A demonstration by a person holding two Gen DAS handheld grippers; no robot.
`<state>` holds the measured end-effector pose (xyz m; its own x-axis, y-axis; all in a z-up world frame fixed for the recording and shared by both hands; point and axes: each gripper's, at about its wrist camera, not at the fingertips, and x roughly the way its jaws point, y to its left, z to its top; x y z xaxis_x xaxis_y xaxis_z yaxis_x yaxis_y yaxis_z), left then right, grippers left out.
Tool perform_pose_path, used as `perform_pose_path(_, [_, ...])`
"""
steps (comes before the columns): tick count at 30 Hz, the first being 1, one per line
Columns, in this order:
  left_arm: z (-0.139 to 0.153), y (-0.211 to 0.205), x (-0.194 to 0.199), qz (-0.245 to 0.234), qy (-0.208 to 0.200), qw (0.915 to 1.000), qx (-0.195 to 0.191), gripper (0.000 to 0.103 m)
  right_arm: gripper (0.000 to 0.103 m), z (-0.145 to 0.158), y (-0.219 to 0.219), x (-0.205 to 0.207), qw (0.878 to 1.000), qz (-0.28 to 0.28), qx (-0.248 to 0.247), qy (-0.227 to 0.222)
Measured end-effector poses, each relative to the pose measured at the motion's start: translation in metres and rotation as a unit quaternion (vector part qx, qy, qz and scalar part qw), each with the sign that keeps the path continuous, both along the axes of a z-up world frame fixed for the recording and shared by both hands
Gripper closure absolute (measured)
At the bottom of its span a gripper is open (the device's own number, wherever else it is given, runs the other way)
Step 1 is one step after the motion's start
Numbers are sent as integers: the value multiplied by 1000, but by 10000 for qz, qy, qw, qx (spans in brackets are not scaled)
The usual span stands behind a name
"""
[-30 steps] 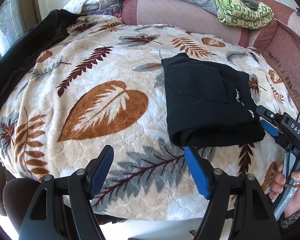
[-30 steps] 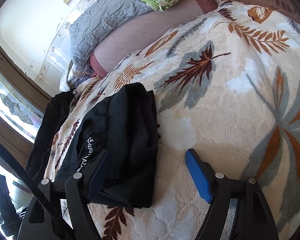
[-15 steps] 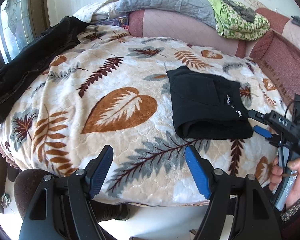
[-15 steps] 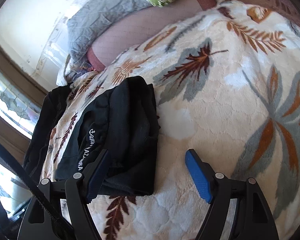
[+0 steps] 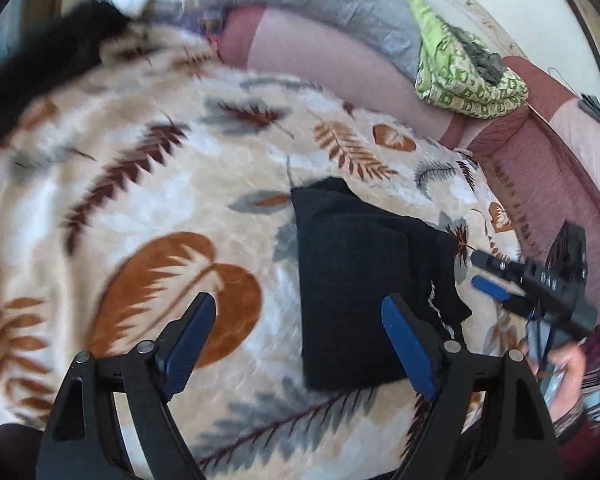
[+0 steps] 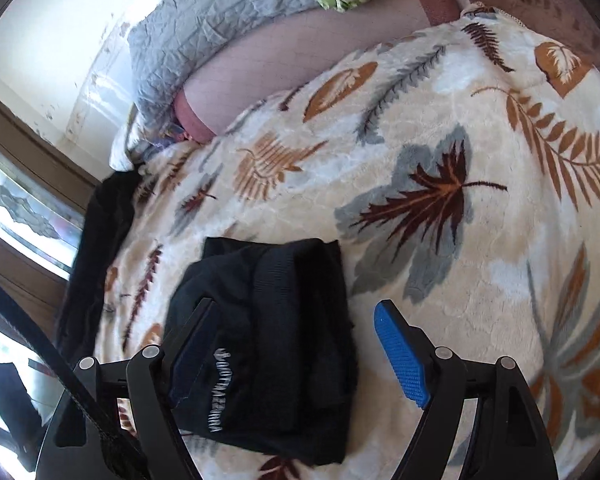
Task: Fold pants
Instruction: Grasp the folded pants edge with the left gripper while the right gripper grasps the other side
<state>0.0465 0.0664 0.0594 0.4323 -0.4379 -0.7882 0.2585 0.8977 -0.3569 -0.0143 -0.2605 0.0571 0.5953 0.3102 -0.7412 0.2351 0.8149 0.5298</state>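
Note:
The black pants lie folded into a compact rectangle on the leaf-patterned blanket. White lettering shows on the waistband in the right wrist view. My left gripper is open and empty, above the blanket just left of the pants. My right gripper is open and empty, over the waistband end of the pants. It also shows in the left wrist view, held by a hand at the right of the pants.
A dark garment lies along the blanket's left edge by the window. A grey quilted cushion and a green patterned folded blanket rest on the pink sofa back.
Both grippers have moved in over the pants after drawing back half a second ago. The left view is blurred from motion. The pants have not moved.

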Motion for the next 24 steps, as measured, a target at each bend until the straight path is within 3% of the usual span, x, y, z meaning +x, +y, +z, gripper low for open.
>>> perform_pose_path(4, [-25,-22,33,-206,126,9997,103,19,19,-26,-6,5,9994,28,338,119])
perform_pose_path(12, [-60,-44,76,-684,667,9946,-394,19,20,-55,8,29,9949,352,939,57])
perform_pose_path(17, [-68,-53,87,-920,648,9917,-619,15,18,-64,6,42,9904,380,1326,-73])
perform_pose_path(19, [-70,-52,86,-913,589,9906,-826,8,10,-63,11,44,9904,443,1299,-189])
perform_pose_path(22, [-69,-57,80,-1013,517,9909,-713,7,9,-58,28,41,9942,596,821,-370])
perform_pose_path(23, [-68,-60,79,-1097,525,9904,-652,12,11,-56,37,40,9959,680,486,-352])
perform_pose_path(24, [-67,-62,77,-1176,537,9896,-637,23,15,-55,41,41,9966,684,330,-330])
